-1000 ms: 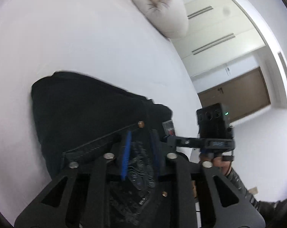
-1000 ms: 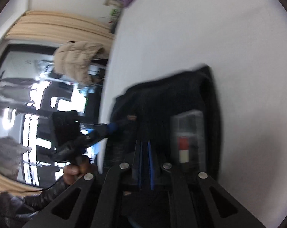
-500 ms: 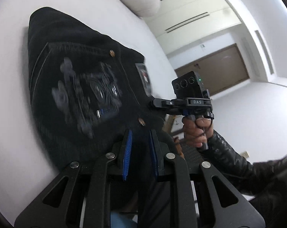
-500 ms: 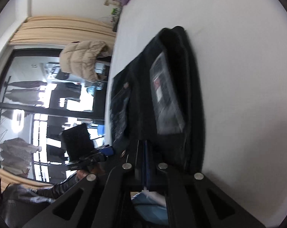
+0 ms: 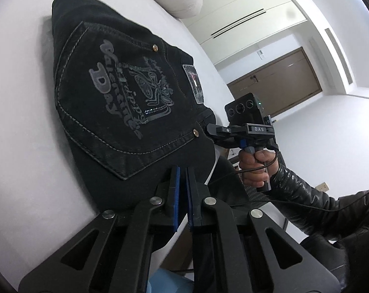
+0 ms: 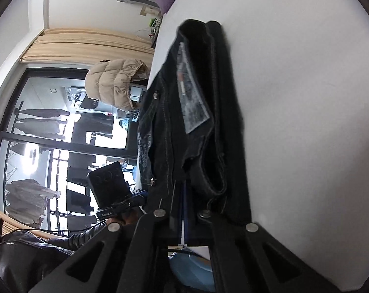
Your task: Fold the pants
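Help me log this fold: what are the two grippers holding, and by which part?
Both pinch the black pants at their near edge: left gripper below the back pocket, right gripper at the waistband.

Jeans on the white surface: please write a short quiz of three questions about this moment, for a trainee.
1. True or false: the jeans lie on a white surface.
2. Which part of the jeans faces up? A) front zipper B) printed back pocket C) inside lining
3. In the left wrist view, which hand holds the tongs at the waistband end of the jeans?

Key: 1 true; 2 B; 3 right.
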A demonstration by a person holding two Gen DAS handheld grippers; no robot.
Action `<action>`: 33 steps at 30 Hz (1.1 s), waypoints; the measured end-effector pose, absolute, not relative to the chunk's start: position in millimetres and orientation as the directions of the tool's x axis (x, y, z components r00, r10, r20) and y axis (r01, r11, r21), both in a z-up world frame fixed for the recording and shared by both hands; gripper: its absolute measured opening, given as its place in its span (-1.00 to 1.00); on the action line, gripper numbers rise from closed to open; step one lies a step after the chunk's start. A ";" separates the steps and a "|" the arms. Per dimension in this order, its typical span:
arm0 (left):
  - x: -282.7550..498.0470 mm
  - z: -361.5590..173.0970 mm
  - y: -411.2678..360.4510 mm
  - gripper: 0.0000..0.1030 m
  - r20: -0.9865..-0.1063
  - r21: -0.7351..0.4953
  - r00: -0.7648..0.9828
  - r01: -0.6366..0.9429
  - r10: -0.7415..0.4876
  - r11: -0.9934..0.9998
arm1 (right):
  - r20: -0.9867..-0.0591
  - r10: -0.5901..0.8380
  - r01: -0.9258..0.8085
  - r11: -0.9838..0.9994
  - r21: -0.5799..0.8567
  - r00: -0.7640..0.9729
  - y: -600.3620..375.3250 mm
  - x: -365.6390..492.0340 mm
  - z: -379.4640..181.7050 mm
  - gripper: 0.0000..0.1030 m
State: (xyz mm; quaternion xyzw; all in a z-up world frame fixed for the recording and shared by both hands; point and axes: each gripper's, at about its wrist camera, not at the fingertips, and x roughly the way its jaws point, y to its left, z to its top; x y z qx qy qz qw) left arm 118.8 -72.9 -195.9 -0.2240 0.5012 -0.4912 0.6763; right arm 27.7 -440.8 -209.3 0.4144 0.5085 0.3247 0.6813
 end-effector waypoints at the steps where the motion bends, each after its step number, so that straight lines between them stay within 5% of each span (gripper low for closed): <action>1: 119.9 -189.7 -69.9 -0.87 -0.465 -0.792 0.020 0.438 -0.885 0.426 | -0.424 0.863 -0.035 0.450 0.893 0.274 -441.5 24.6 -202.2 -0.82; 2: 121.3 -180.3 -64.6 -0.87 -0.473 -0.779 0.041 0.447 -0.880 0.439 | -0.416 0.865 -0.056 0.447 0.893 0.282 -443.6 21.4 -192.4 -0.59; 4: 127.6 -157.2 -56.6 -0.78 -0.484 -0.752 0.101 0.461 -0.869 0.472 | -0.365 0.878 -0.112 0.415 0.903 0.308 -450.4 15.7 -170.7 0.36; 5: 131.0 -151.7 -48.7 -0.68 -0.478 -0.752 0.128 0.451 -0.869 0.480 | -0.363 0.872 -0.129 0.422 0.897 0.329 -454.7 14.6 -161.1 0.48; 6: 136.1 -148.7 -39.0 -0.28 -0.467 -0.761 0.160 0.428 -0.870 0.487 | -0.377 0.855 -0.135 0.446 0.885 0.355 -460.5 15.9 -153.0 0.58; 7: 141.7 -148.1 -30.5 0.51 -0.462 -0.769 0.194 0.400 -0.866 0.499 | -0.383 0.846 -0.134 0.457 0.880 0.371 -465.6 19.1 -149.3 0.58; 9: 151.4 -152.4 -15.3 0.83 -0.438 -0.787 0.273 0.345 -0.856 0.512 | -0.420 0.826 -0.092 0.485 0.870 0.377 -475.7 33.9 -152.4 0.58; 14: 171.7 -179.1 -15.2 0.83 -0.453 -0.825 0.232 0.256 -0.861 0.504 | -0.500 0.806 0.005 0.525 0.851 0.316 -481.7 65.3 -180.9 0.39; 24: 206.7 -190.4 -51.0 0.82 -0.485 -0.833 0.112 0.244 -0.867 0.497 | -0.546 0.819 -0.015 0.557 0.831 0.178 -448.9 106.6 -189.8 0.38; 26: 211.0 -189.8 -55.9 0.69 -0.502 -0.826 0.095 0.244 -0.860 0.509 | -0.550 0.818 -0.015 0.560 0.828 0.166 -443.1 111.4 -191.1 0.32; 30: 220.1 -199.7 -58.6 -0.29 -0.548 -0.811 0.085 0.191 -0.832 0.553 | -0.568 0.807 0.003 0.575 0.818 0.160 -433.3 120.7 -195.4 -0.09; 33: 221.9 -207.3 -51.7 -0.44 -0.535 -0.826 0.074 0.165 -0.841 0.540 | -0.573 0.800 -0.010 0.584 0.812 0.176 -428.6 119.2 -193.1 -0.25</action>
